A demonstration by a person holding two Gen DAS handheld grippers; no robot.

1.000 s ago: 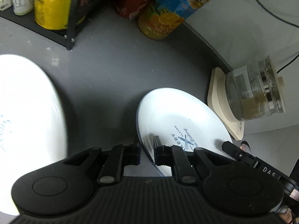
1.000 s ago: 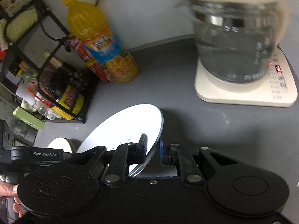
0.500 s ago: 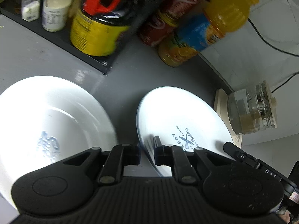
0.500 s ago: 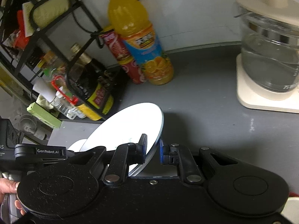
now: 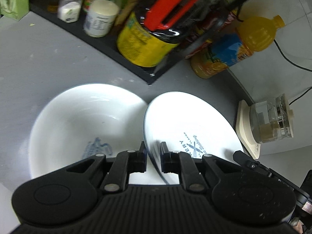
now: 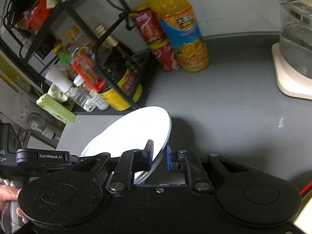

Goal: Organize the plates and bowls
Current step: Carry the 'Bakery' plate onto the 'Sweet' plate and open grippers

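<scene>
A: So, biggest first: grey tabletop (image 5: pixel 39 62), w/ a black rack (image 6: pixel 81 29) at the back full of jars and bottles.
B: Dishes?
A: White bowl (image 5: pixel 81 120) sits on the tabletop, blue print inside. White plate (image 5: pixel 187 128) is held tilted, up off the tabletop, its far edge just beside the bowl's rim. Can't tell if they touch. Blue baking logo on the plate face.
B: Who's got the plate?
A: Both. Left tool (image 5: pixel 152 157) is closed down on the plate's near rim, rim running between the jaws. Right tool (image 6: pixel 159 155) is clamped on the opposite rim, seen in its own view w/ the plate (image 6: pixel 136 130) slanting away to the left. A hand (image 6: pixel 8 195) grips the left tool's handle at the edge of that view.
B: Rest of it?
A: Glass kettle (image 5: pixel 271 122) on a cream base, far right. Orange juice bottle (image 6: pixel 179 29) by the wall, red can (image 6: pixel 156 44) right beside it, both next to the rack. Yellow-label dark bottle (image 5: pixel 144 42) w/ red handle on the rack's bottom shelf, small white jar (image 5: pixel 100 17) near it.
</scene>
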